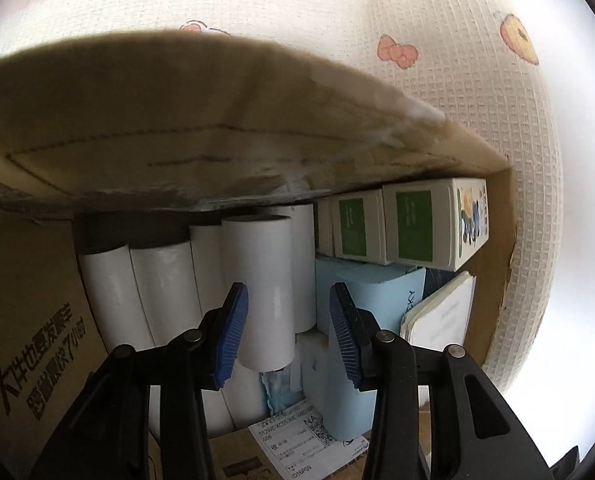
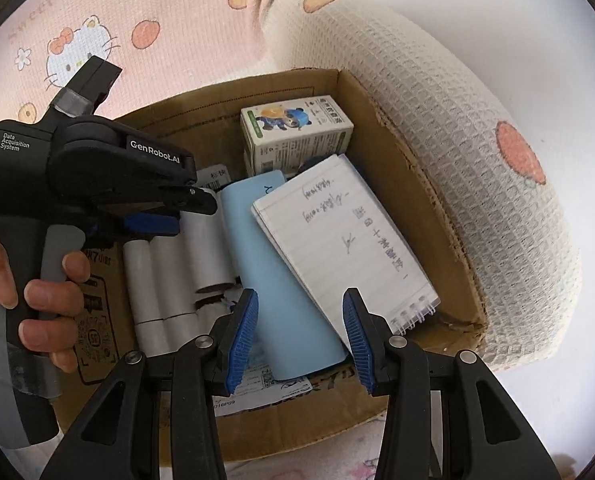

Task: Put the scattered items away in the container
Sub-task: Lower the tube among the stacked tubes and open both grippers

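My right gripper (image 2: 299, 336) hangs over the cardboard box (image 2: 429, 208) with its jaws parted and nothing between the pads. Under it a pale blue pouch (image 2: 281, 280) lies along the middle of the box, with a spiral notebook (image 2: 349, 236) leaning on it toward the right wall. My left gripper (image 1: 287, 336), also parted and holding nothing, reaches in at the left wall above the white paper rolls (image 1: 257, 280). A small carton with green labels (image 1: 429, 224) sits at the far wall. The box rests on a patterned blanket (image 2: 457, 128).
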Tool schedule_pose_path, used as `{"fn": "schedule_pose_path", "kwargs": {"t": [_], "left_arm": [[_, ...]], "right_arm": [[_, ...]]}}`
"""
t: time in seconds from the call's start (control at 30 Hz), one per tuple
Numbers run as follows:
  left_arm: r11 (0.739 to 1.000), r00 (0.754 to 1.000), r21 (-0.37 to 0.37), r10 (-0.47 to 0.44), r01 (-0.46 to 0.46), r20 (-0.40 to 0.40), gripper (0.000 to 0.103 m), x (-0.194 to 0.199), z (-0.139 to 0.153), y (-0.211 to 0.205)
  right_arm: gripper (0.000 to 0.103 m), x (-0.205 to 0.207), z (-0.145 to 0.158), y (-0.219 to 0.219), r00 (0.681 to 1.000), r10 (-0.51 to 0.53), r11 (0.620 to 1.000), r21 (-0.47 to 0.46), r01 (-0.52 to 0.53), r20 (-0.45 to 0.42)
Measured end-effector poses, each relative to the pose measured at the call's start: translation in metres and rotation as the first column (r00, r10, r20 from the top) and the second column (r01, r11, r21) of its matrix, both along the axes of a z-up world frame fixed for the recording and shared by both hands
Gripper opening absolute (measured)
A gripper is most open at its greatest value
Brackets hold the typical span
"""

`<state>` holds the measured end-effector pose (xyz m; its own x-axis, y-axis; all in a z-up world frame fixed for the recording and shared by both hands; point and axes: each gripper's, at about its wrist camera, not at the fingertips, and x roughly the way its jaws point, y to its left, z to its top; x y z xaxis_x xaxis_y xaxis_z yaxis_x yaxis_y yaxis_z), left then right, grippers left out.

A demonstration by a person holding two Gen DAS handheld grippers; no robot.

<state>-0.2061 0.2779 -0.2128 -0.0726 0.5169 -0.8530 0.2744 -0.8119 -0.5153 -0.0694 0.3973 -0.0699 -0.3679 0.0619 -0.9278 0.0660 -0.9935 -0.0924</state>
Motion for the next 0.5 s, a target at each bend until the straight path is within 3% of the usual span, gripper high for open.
{"fn": "schedule_pose_path", "kwargs": {"t": [0.07, 0.13, 0.17, 0.3, 0.5], "left_arm": [[1.000, 1.000, -0.002, -0.024, 0.024, 0.001, 0.040, 0.001, 0.000, 0.003], [0.999, 0.999, -0.007, -0.040, 0.040, 0.009, 0.010, 0.004, 0.002, 0.003], [0.998, 0.999, -0.024, -0.052, 0.052, -0.001, 0.003, 0.006, 0.004, 0.003], [0.985, 0.986, -0.135, -0.126, 0.110, -0.114, 0.001, 0.018, 0.031, -0.002], [0.972, 0.948, -0.171, -0.198, 0.158, -0.248, 0.001, 0.034, 0.075, -0.024]], "right_arm": [[0.041, 0.002, 0.003, 0.000, 1.000, -0.003, 1.000, 0.001, 0.003, 0.003], [0.041, 0.004, 0.004, -0.001, 1.000, -0.001, 1.000, -0.004, 0.001, 0.003], [0.041, 0.005, 0.005, -0.002, 1.000, 0.004, 1.000, -0.009, -0.004, 0.001], [0.041, 0.006, 0.010, -0.010, 1.000, 0.013, 1.000, -0.013, -0.014, -0.021], [0.041, 0.011, 0.022, -0.031, 0.999, 0.030, 0.999, -0.012, -0.030, -0.036]]}}
